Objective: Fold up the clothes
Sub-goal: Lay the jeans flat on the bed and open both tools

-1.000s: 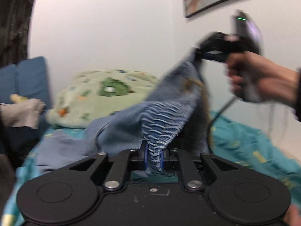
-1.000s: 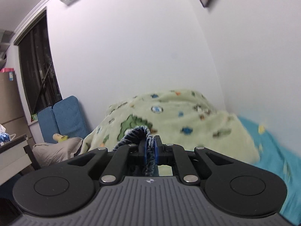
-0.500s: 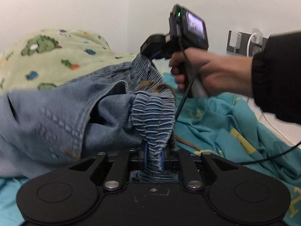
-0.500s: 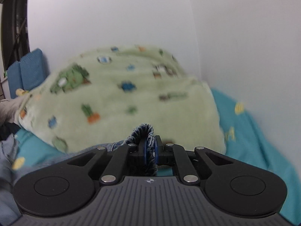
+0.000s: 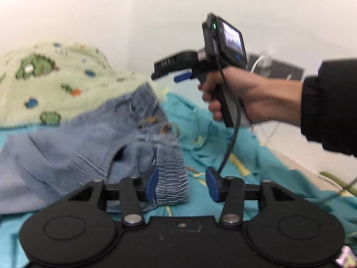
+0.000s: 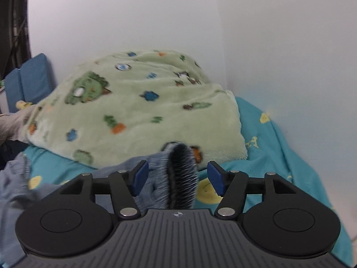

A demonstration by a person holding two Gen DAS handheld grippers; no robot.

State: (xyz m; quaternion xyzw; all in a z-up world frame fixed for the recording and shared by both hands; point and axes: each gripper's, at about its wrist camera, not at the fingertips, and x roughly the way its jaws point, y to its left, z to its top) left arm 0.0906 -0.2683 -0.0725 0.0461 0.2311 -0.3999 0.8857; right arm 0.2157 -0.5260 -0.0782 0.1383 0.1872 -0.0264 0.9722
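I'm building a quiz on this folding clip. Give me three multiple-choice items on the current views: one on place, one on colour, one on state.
1. Where do the jeans lie?
A. on the teal sheet
B. on a chair
C. on the floor

2. What colour are the gripper pads?
A. red
B. blue
C. white

3. How are the left gripper and right gripper?
A. both shut on the waistband
B. one open, one shut
C. both open

Answers:
1 A, denim spreads over the sheet in front of the green blanket.
2 B, all the pads show blue.
3 C, each wrist view shows the pads spread with the elastic waistband loose between them.
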